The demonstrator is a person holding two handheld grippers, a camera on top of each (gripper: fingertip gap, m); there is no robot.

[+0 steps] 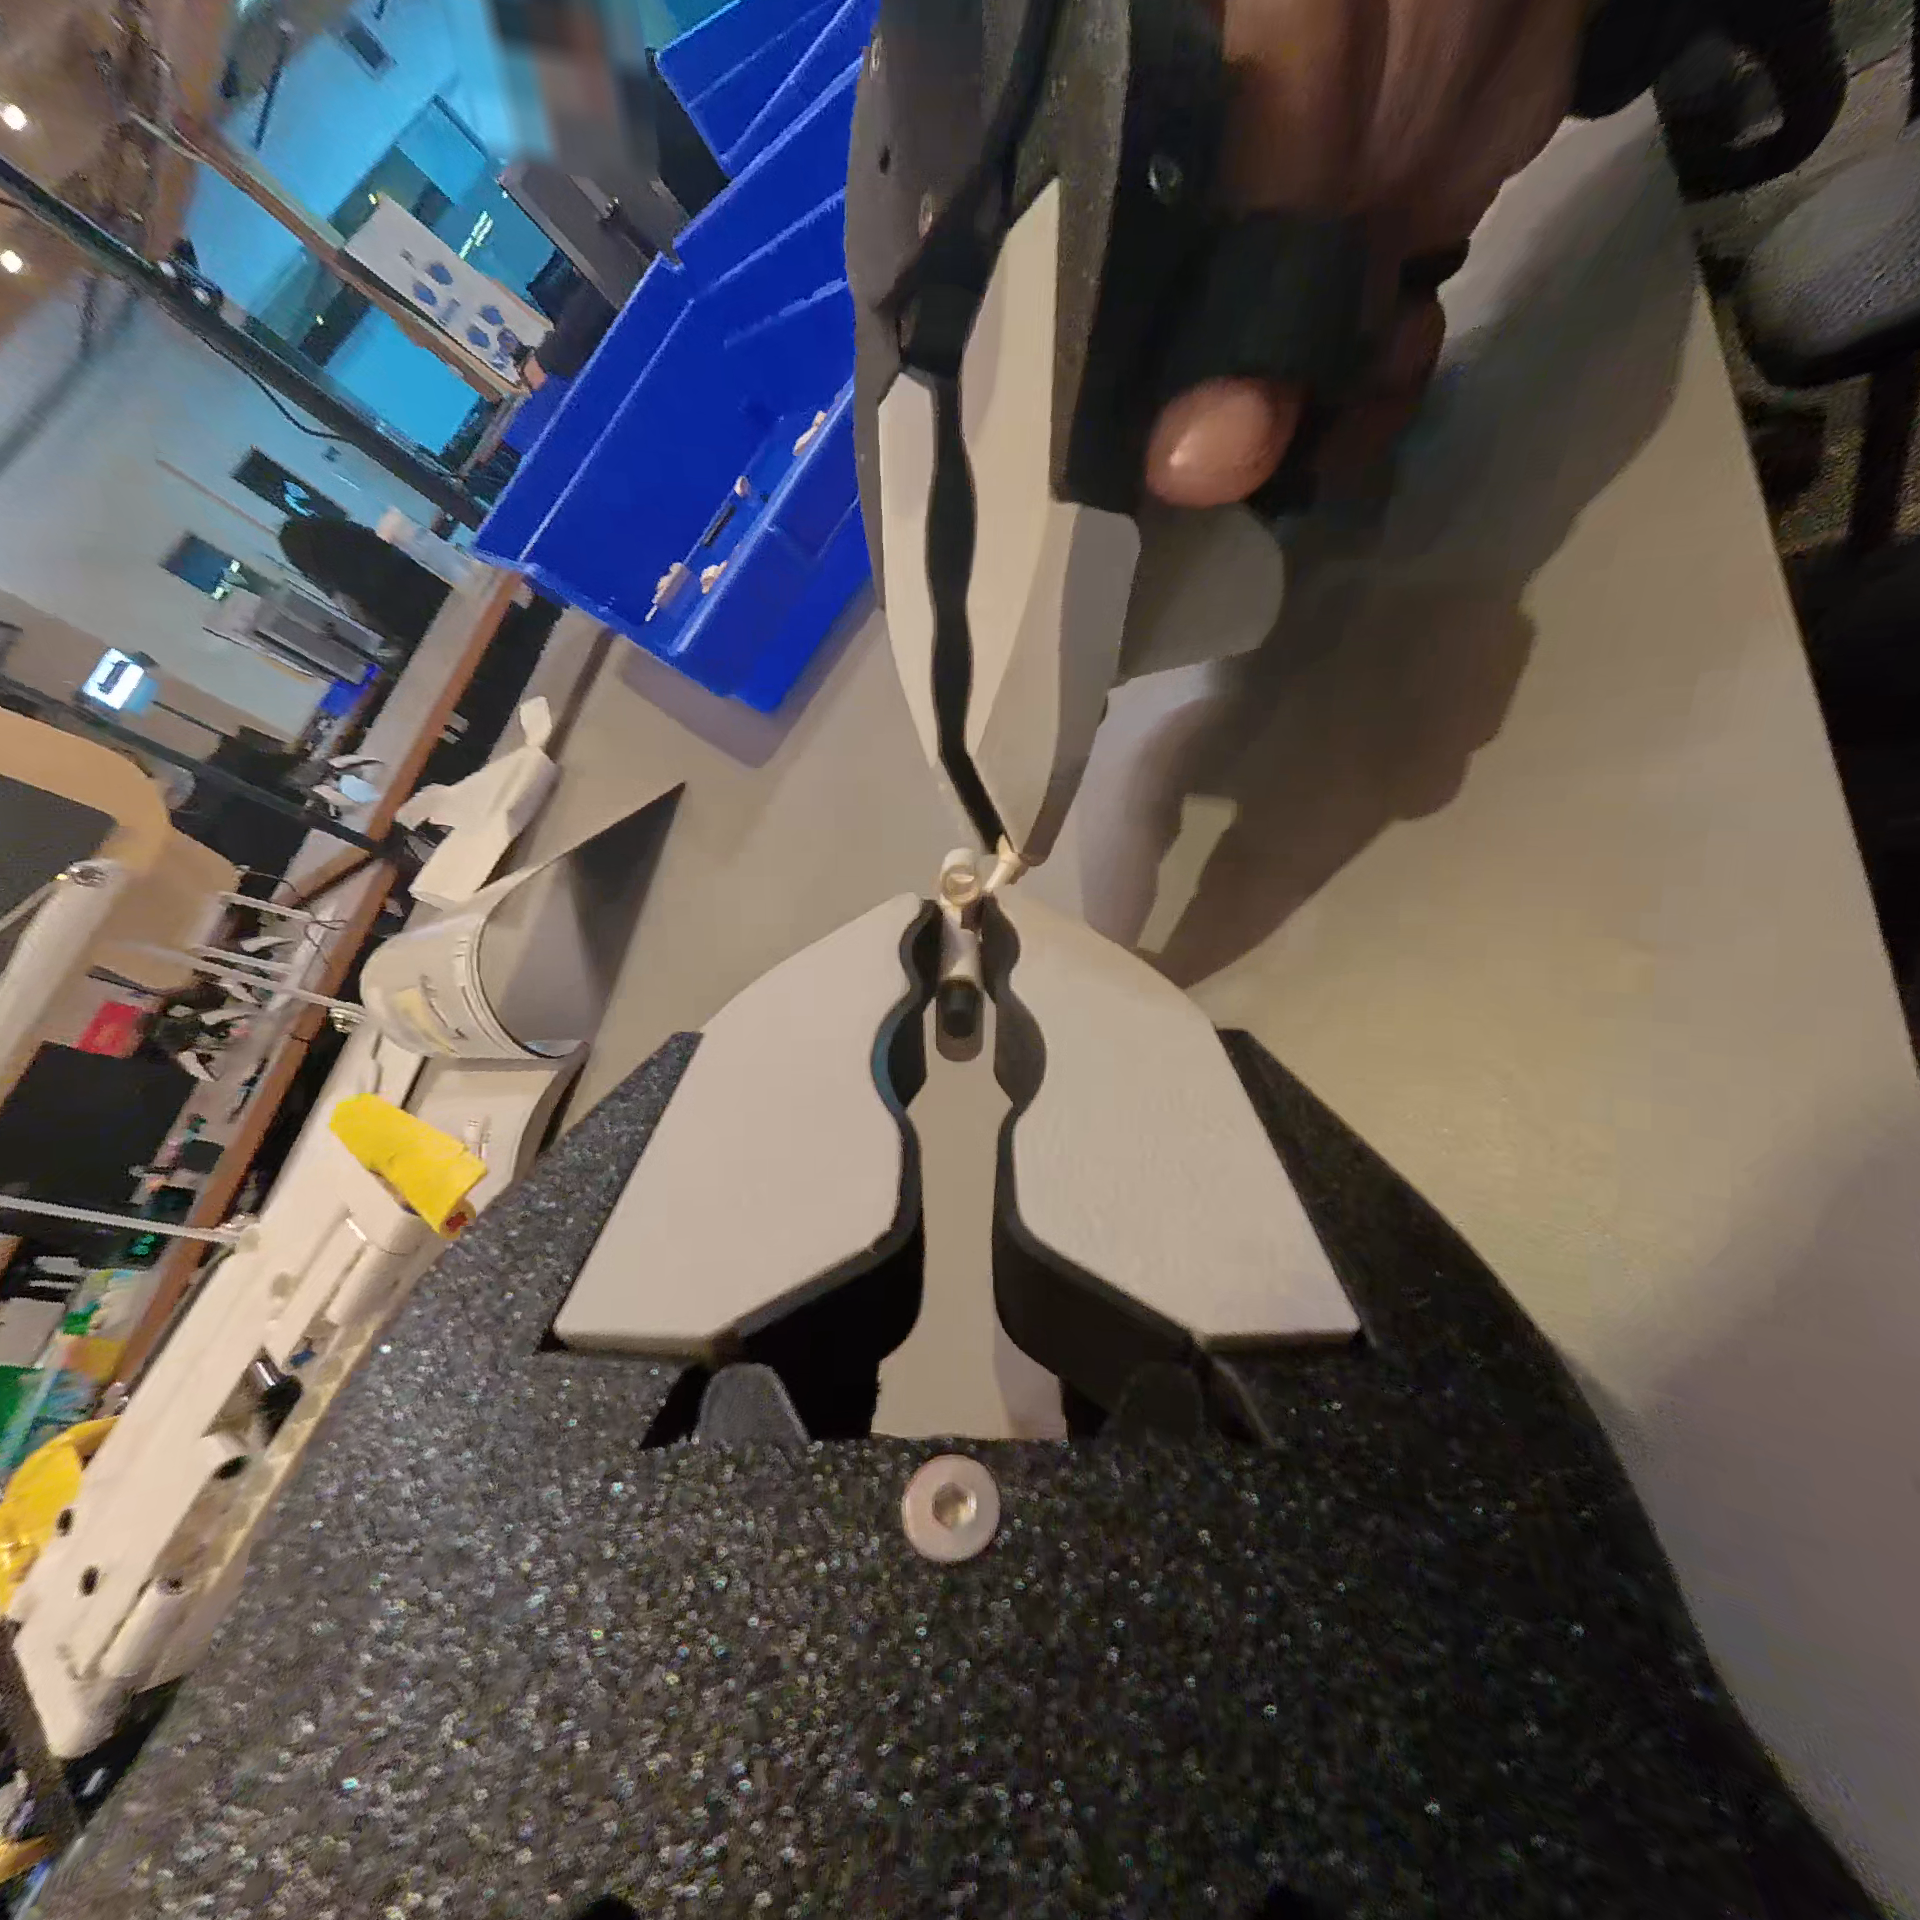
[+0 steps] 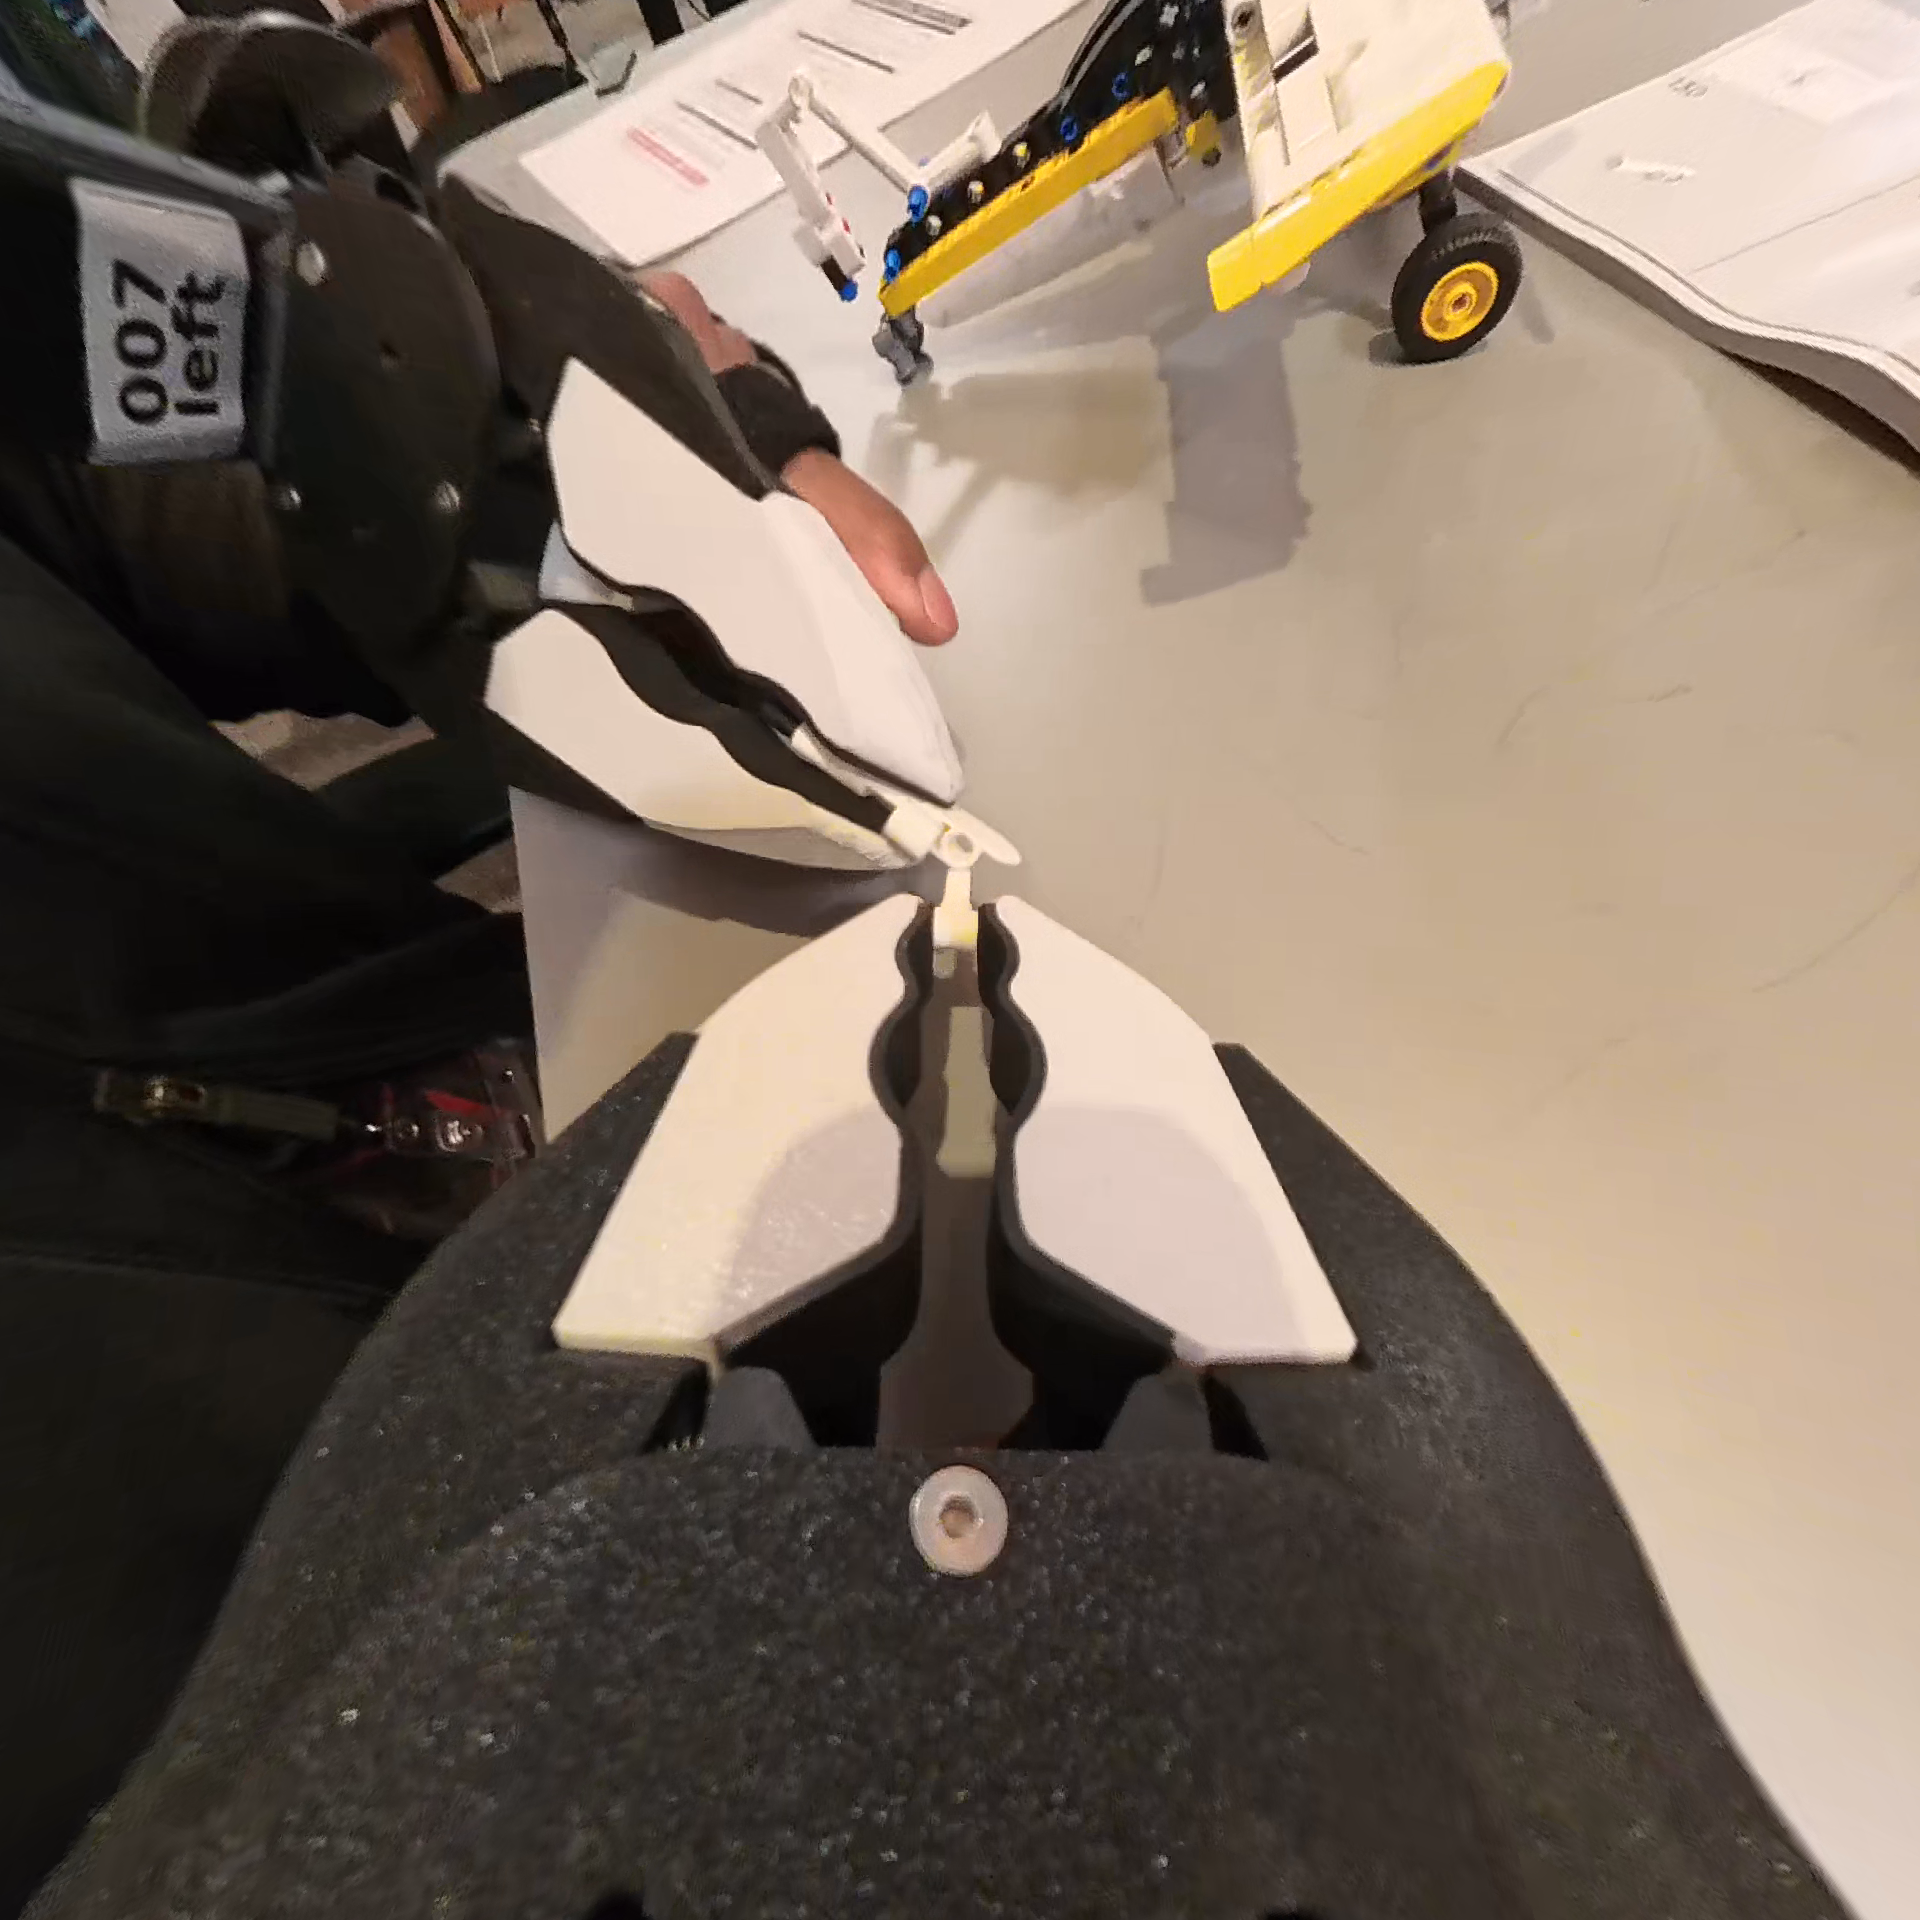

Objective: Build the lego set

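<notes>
LEFT GRIPPER (image 1: 961, 920): jaws clenched on a small white connector piece (image 1: 958, 940), both pads pressed against its stem; piece pokes out past the tips toward 12 o'clock.
RIGHT GRIPPER (image 2: 958, 920): jaws clenched on a second white piece (image 2: 954, 914), gripped by its lower end at the tips.
WHITE CONNECTOR PIECE: short pale plastic stem with a round ring end carrying a through-hole; a dark stub shows behind the stem between the pads in the left wrist view.
SECOND WHITE PIECE: slim, off-white, narrow peg-like body rising toward 12 o'clock from the right tips.
MEETING POINT: two pieces touching at the ring, roughly at right angles, in the air over the bench (image 2: 1455, 831); whether fully seated, cannot tell.
OTHER GRIPPER IN VIEW: right gripper enters the left wrist view from 12 o'clock; left gripper enters the right wrist view from 10 o'clock, a hand wrapped round its handle.
MODEL PLANE (image 2: 1247, 156): yellow, white and black brick build with a yellow-hubbed wheel, on the bench at 1 o'clock, well apart from the tips.
BLUE BINS (image 1: 717, 416): at 11 o'clock in the left wrist view, small pale parts inside.
PAPER SHEETS (image 2: 727, 114): printed, lying at 12 o'clock beyond the plane.
</notes>
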